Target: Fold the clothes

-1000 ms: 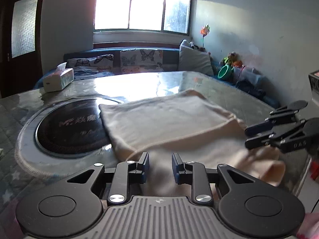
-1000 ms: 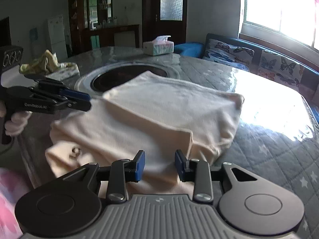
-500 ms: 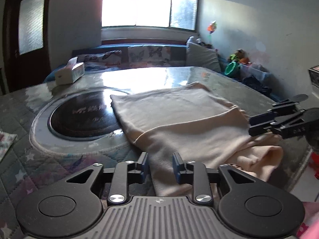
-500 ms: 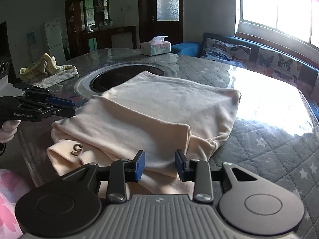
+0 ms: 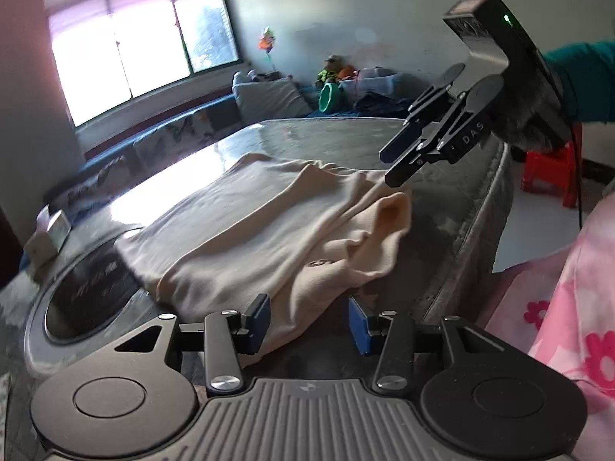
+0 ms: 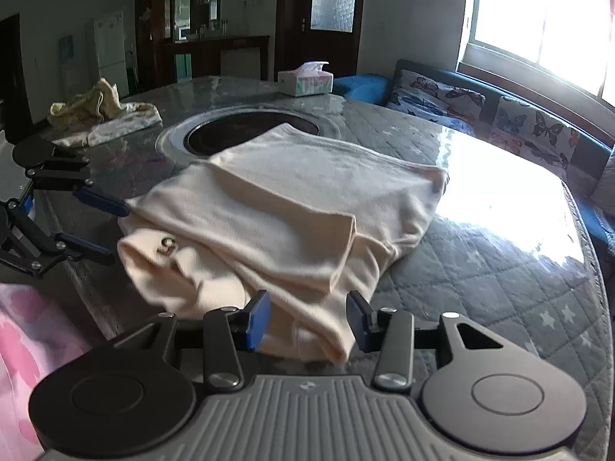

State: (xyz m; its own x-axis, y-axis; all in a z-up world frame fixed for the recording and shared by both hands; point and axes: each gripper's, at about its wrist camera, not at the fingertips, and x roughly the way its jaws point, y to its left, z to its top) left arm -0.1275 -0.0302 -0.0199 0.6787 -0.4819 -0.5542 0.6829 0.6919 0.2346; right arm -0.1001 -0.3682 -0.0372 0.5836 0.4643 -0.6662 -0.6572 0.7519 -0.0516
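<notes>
White letters "DAS" mark the black linkage of the right tongs [image 5: 396, 165]; writing on the round black glass cooktop [image 5: 92, 292] is too blurred to read.

Both grippers [image 5: 309, 324] [image 6: 307, 320] were black with blue pads [image 5: 359, 330] and silver screws. One carried "DAS" lettering; the sleeve [image 5: 580, 80] was teal.

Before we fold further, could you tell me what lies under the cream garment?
The cream garment rests on the quilted grey table cover, its far corner overlapping the round black cooktop. Whatever lies beneath its folded layers is hidden.
</notes>
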